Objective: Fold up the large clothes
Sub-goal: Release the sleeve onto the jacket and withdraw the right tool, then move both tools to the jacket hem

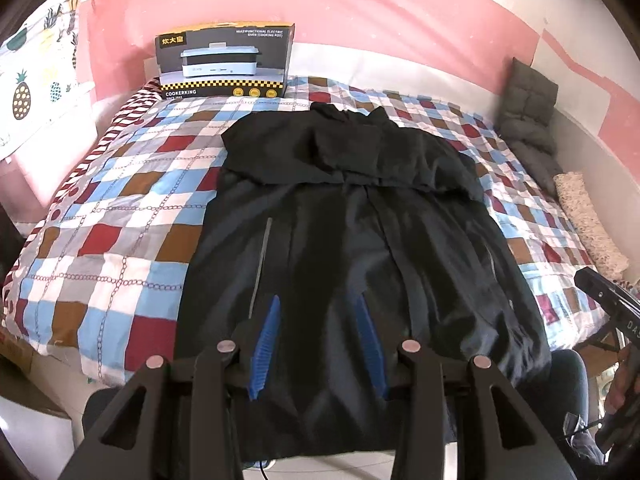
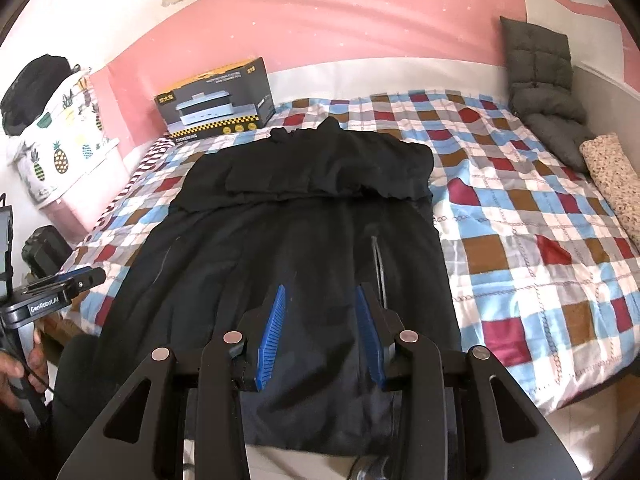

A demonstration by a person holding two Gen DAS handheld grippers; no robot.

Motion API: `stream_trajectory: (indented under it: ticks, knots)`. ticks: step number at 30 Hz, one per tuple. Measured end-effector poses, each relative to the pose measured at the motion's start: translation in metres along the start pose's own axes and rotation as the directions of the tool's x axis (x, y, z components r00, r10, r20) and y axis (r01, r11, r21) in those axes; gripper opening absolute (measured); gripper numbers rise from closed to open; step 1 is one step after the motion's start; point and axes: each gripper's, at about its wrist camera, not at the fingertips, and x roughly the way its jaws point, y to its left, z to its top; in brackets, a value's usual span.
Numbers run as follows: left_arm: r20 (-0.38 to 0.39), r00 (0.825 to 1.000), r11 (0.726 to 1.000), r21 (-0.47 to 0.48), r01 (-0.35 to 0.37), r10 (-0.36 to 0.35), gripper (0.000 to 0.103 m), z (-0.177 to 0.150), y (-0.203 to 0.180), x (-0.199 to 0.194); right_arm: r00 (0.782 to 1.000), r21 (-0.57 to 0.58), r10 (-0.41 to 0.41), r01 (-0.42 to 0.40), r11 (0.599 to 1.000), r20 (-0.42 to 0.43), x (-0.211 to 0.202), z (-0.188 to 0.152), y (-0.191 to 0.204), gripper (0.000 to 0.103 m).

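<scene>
Showed a black jacket (image 2: 304, 216) spread flat down the middle of the frame on a checked bedspread (image 2: 532, 220), hem hanging over the near edge. Had the right gripper (image 2: 324, 332) at lower centre, blue pads apart, nothing pinched between them. Caught the left gripper (image 2: 60, 284) at left edge and a cooker box (image 2: 216, 100) at upper left.

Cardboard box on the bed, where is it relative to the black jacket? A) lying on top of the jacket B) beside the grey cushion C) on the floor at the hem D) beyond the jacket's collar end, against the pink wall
D: the cardboard box stands on the checked quilt past the collar end of the black jacket, backed by the pink wall, not touching the jacket.
</scene>
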Motion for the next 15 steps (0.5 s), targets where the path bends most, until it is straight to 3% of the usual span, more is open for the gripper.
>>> stream_trajectory:
  ticks: [7,15]
  knots:
    - [0.041,0.999,0.999,0.031,0.009,-0.010,0.042,-0.017,-0.005,-0.028,1.000,0.001,-0.010,0.010,1.000,0.001,-0.019,-0.020,0.003,0.038]
    - [0.029,1.000,0.999,0.048,0.004,-0.005,0.042,-0.030,-0.009,-0.032,1.000,0.001,-0.020,0.020,1.000,-0.010,-0.023,-0.031,0.002,0.038]
